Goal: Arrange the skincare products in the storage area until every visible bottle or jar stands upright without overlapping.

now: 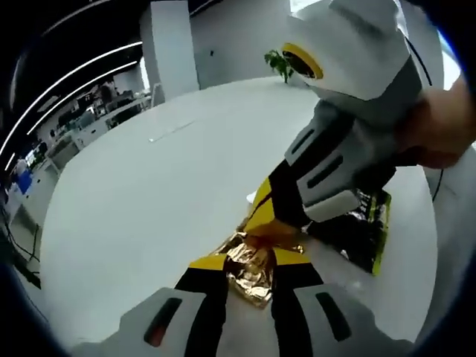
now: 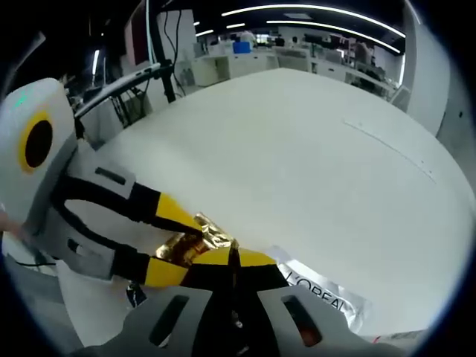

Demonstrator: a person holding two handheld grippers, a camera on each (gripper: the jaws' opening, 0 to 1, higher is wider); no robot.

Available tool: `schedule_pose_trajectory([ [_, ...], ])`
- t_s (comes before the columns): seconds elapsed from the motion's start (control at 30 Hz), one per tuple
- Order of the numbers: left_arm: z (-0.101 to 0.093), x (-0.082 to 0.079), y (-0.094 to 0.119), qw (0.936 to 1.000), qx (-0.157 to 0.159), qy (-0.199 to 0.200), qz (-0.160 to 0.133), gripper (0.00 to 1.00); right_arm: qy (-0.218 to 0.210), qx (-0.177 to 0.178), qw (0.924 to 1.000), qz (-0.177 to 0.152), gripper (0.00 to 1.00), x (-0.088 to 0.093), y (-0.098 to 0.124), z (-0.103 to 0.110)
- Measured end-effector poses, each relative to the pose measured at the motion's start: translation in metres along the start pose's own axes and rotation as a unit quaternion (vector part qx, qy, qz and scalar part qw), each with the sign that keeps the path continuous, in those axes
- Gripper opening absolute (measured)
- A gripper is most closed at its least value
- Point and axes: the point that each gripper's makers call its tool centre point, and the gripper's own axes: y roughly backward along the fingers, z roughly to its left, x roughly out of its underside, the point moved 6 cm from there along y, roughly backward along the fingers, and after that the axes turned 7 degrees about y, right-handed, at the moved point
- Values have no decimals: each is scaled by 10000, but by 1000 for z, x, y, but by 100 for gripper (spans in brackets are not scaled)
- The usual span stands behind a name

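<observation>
A crumpled gold foil sachet (image 1: 253, 277) hangs just above the white table (image 1: 149, 201), pinched from two sides. My left gripper (image 1: 253, 262) rises from the bottom of the left gripper view, its yellow-tipped jaws shut on the sachet's lower part. My right gripper (image 1: 277, 225) reaches in from the upper right and is shut on the sachet's top edge. In the right gripper view, the gold sachet (image 2: 208, 232) sits between my right gripper (image 2: 232, 256) and my left gripper (image 2: 178, 239), which enters from the left.
A black packet with a yellow-green edge (image 1: 366, 227) lies on the table behind the right gripper. A silver L'Oreal sachet (image 2: 321, 294) lies flat beside my right jaws. A hand (image 1: 446, 126) holds the right gripper. Office desks (image 2: 253, 59) stand beyond the table's far edge.
</observation>
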Motion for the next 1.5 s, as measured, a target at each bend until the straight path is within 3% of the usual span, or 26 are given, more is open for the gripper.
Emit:
schedule_pose_trajectory([
  [0.4, 4, 2, -2, 9999, 78, 40, 61, 22, 327, 67, 9994, -35, 8, -2, 3, -3],
  [0.5, 3, 2, -2, 9999, 82, 48, 58, 22, 454, 128, 9985, -265, 13, -10, 6, -3],
  [0.63, 4, 2, -3, 9999, 84, 36, 61, 22, 600, 168, 9974, -361, 14, -18, 12, -2],
  [1.07, 2, 0, 1, 9999, 129, 23, 34, 23, 553, 207, 9969, -512, 18, -19, 23, -3],
  [1.5, 0, -8, 16, 9997, 98, 205, -84, 35, 673, 83, 9954, -684, 27, -25, 46, 8],
])
